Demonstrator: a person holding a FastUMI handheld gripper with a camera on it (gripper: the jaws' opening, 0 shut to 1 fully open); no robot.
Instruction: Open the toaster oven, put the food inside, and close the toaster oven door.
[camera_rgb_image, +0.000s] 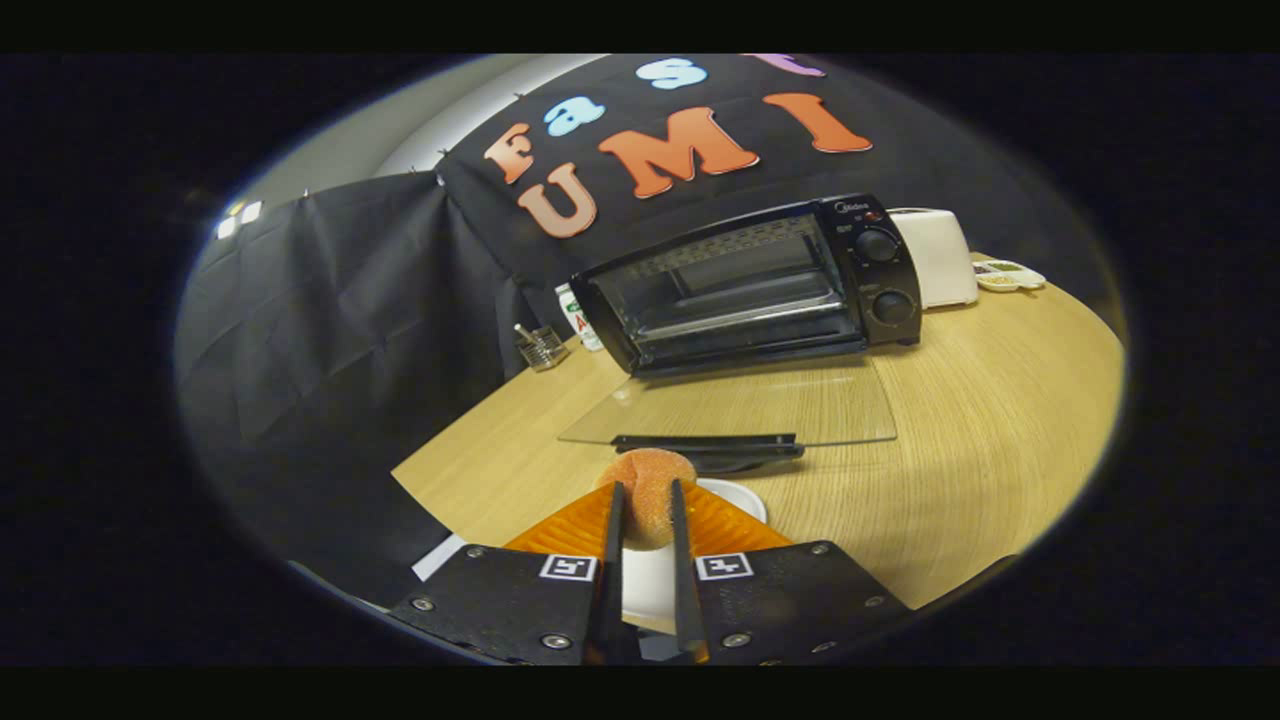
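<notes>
Broadly, black wrinkled cloth (330, 300) drapes the booth's walls behind a pale wood-grain table (980, 420) with a curved far edge. On it stands the boxy black toaster oven (750, 285), its cavity open and showing a metal rack, with two round knobs on its right panel. Its glass door (740, 405) lies folded flat toward the gripper, transparent, with a dark bar handle along the near edge. Behind the oven's right side sits a white rounded appliance (940, 255), and beyond that a small tray of bits (1010, 275). A small wire holder (542, 347) stands left of the oven. Just before the door handle rests a white plate (740, 497). The gripper (648, 500) is clamped on the food (650, 475), a round, orange-brown, grainy ball, over the plate.
</notes>
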